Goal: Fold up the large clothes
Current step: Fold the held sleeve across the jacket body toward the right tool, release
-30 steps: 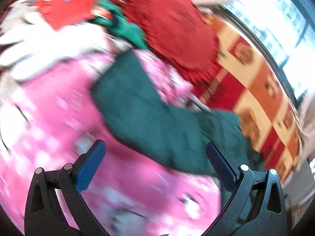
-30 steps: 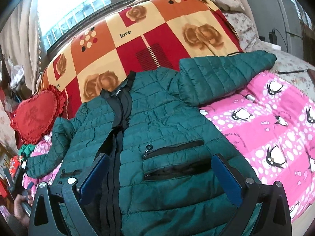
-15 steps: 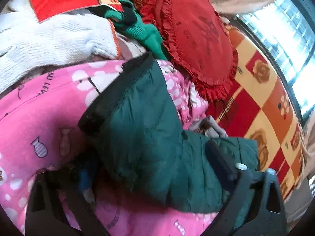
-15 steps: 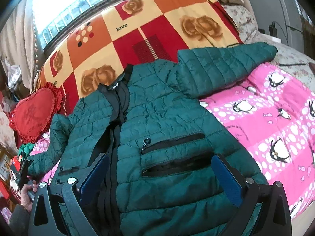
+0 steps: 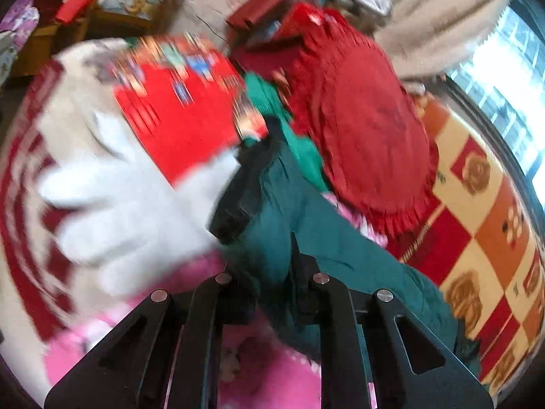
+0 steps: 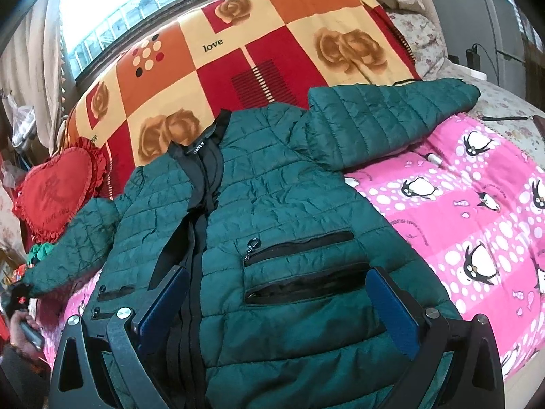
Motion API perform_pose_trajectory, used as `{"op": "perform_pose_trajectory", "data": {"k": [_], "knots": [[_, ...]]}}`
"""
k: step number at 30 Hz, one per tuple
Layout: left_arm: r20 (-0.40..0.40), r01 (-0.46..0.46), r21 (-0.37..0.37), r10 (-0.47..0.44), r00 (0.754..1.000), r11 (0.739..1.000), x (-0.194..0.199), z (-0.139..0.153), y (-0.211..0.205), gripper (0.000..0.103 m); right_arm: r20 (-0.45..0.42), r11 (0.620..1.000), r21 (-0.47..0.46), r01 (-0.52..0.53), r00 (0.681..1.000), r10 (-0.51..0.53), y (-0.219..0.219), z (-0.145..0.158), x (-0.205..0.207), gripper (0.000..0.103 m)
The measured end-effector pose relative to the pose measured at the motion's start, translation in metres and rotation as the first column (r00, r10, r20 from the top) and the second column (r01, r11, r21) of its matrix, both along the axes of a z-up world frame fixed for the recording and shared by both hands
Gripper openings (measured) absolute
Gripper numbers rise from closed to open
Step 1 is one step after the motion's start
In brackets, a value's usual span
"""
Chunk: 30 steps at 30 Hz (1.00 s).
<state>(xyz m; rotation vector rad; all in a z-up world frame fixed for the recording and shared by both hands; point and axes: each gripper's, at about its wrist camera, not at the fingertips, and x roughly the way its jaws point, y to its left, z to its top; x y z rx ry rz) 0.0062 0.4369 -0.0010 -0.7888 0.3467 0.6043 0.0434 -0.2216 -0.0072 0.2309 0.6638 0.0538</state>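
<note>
Green quilted jacket [image 6: 272,211]: one, puffy and stitched in squares, lay front-up on the pink penguin blanket [image 6: 477,204], collar toward the checked rose blanket [image 6: 238,51].
Sleeves: two; one stretched over the rose blanket's edge, the other ran toward the red heart cushion [image 6: 54,197].
Pockets: four black zipped slits.
Left gripper [image 5: 269,272]: clenched on the dark-cuffed sleeve [image 5: 272,211] beside the heart cushion.
Right gripper [image 6: 272,306]: jaws apart above the jacket's hem, grasping nothing.
Left wrist view only: one white glove [image 5: 119,218], blurred, and a red printed box [image 5: 184,116].
Right wrist view only: the whole jacket and a hand [image 6: 20,334] holding the left gripper's handle.
</note>
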Motion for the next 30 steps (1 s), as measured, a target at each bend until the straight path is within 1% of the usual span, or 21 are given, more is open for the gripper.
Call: {"op": "perform_pose_trajectory", "data": {"k": [3, 5, 6, 8, 10, 12, 13, 14, 15, 16, 17, 18, 19, 20, 21, 23, 26, 27, 29, 30], "knots": [[0.018, -0.001, 0.04, 0.0, 1.0, 0.999, -0.006, 0.022, -0.002, 0.013, 0.002, 1.0, -0.006, -0.002, 1.0, 0.002, 0.001, 0.001, -0.001, 0.103], [0.03, 0.031, 0.055, -0.033, 0.999, 0.998, 0.0, 0.032, -0.013, 0.013, 0.0, 1.0, -0.003, 0.0, 1.0, 0.0, 0.001, 0.0, -0.001, 0.103], [0.038, 0.061, 0.061, -0.063, 0.997, 0.996, 0.005, 0.037, -0.021, 0.013, -0.004, 1.0, 0.0, 0.002, 1.0, -0.002, 0.0, 0.0, 0.0, 0.103], [0.063, 0.154, 0.06, -0.158, 0.985, 0.986, 0.019, 0.044, -0.041, 0.013, -0.014, 1.0, 0.005, 0.016, 1.0, -0.016, -0.002, -0.001, 0.0, 0.103], [0.074, 0.233, 0.085, -0.239, 0.968, 0.969, 0.035, 0.051, -0.067, 0.013, -0.033, 0.999, 0.003, 0.04, 0.999, -0.04, -0.004, -0.003, 0.002, 0.103], [0.077, 0.318, 0.111, -0.327, 0.942, 0.942, 0.055, 0.057, -0.099, 0.013, -0.08, 0.998, -0.014, 0.061, 0.995, -0.062, -0.007, -0.006, 0.011, 0.103], [0.08, 0.365, 0.123, -0.375, 0.923, 0.923, 0.066, 0.06, -0.118, 0.013, -0.09, 0.997, -0.036, 0.07, 0.993, -0.073, -0.008, -0.005, 0.015, 0.103], [0.084, 0.406, 0.133, -0.418, 0.904, 0.904, 0.077, 0.062, -0.136, 0.013, -0.082, 0.994, -0.076, 0.075, 0.993, -0.082, -0.006, -0.003, 0.02, 0.103], [0.084, 0.453, 0.143, -0.467, 0.88, 0.88, 0.089, 0.064, -0.16, 0.013, -0.063, 0.988, -0.13, 0.086, 0.993, -0.095, -0.004, 0.001, 0.022, 0.103], [0.085, 0.482, 0.144, -0.496, 0.864, 0.864, 0.098, 0.065, -0.175, 0.013, -0.051, 0.979, -0.177, 0.099, 0.993, -0.11, -0.001, 0.004, 0.024, 0.103], [0.091, 0.53, 0.138, -0.543, 0.835, 0.837, 0.11, 0.066, -0.197, 0.013, -0.045, 0.975, -0.198, 0.104, 0.992, -0.115, 0.001, 0.003, 0.025, 0.103], [0.096, 0.581, 0.134, -0.594, 0.799, 0.803, 0.123, 0.066, -0.219, 0.013, -0.037, 0.971, -0.215, 0.102, 0.993, -0.113, 0.003, 0.001, 0.024, 0.103], [0.094, 0.609, 0.139, -0.623, 0.777, 0.781, 0.132, 0.067, -0.234, 0.013, -0.05, 0.968, -0.232, 0.096, 0.993, -0.11, 0.006, -0.003, 0.025, 0.103], [0.089, 0.643, 0.143, -0.657, 0.748, 0.752, 0.144, 0.067, -0.255, 0.013, -0.057, 0.965, -0.245, 0.09, 0.993, -0.107, 0.008, -0.005, 0.026, 0.103], [0.088, 0.683, 0.136, -0.696, 0.713, 0.717, 0.159, 0.065, -0.278, 0.013, -0.049, 0.966, -0.241, 0.094, 0.993, -0.109, 0.007, -0.004, 0.025, 0.103], [0.083, 0.724, 0.13, -0.735, 0.673, 0.677, 0.179, 0.062, -0.307, 0.013, -0.048, 0.969, -0.225, 0.103, 0.992, -0.117, 0.003, -0.006, 0.025, 0.103], [0.075, 0.797, 0.103, -0.803, 0.591, 0.595, 0.214, 0.048, -0.356, 0.013, -0.086, 0.977, -0.181, 0.109, 0.988, -0.126, -0.007, -0.012, 0.031, 0.103], [0.065, 0.814, 0.094, -0.82, 0.569, 0.573, 0.223, 0.042, -0.37, 0.013, -0.105, 0.981, -0.157, 0.112, 0.986, -0.129, -0.011, -0.016, 0.033, 0.103], [0.052, 0.839, 0.082, -0.843, 0.535, 0.537, 0.234, 0.034, -0.391, 0.013, -0.133, 0.985, -0.119, 0.128, 0.981, -0.143, -0.018, -0.021, 0.036, 0.103], [0.052, 0.861, 0.063, -0.863, 0.503, 0.505, 0.244, 0.027, -0.405, 0.013, -0.142, 0.985, -0.105, 0.138, 0.978, -0.152, -0.021, -0.023, 0.037, 0.103]]}}
